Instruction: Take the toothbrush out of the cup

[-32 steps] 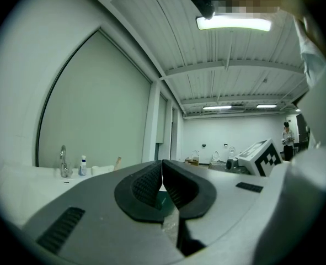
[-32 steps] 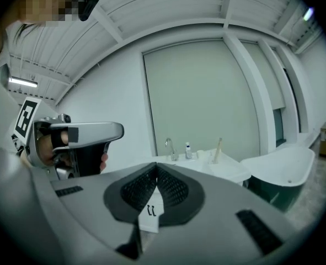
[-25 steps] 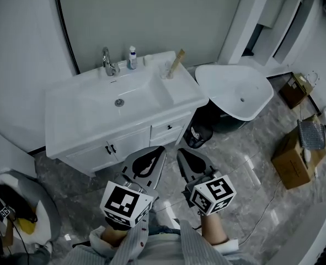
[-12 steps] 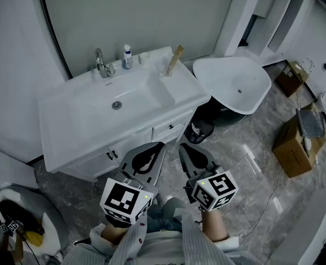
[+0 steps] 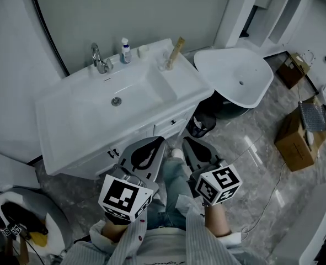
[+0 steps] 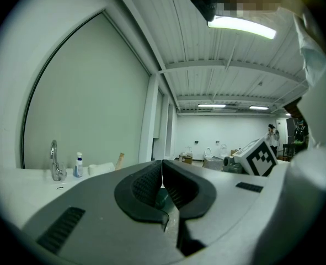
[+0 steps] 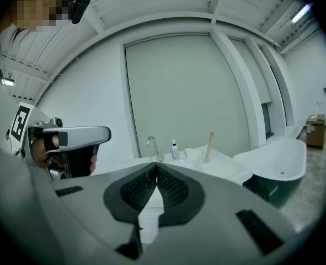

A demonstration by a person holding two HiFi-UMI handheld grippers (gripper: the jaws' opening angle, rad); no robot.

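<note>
Tan toothbrush point(image 5: 177, 48) leaning in cup point(image 5: 166, 65), well ahead of left claw point(image 5: 153, 143) and right claw point(image 5: 188, 142), both pressed closed on nothing. Approach step, likely; next calls for reaching forward, parting right claw around it.

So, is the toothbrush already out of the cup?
No, the toothbrush leans inside the cup on the vanity top.

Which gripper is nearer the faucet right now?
Left. The left gripper is short of the faucet and right of it; the right gripper is even farther right.
</note>
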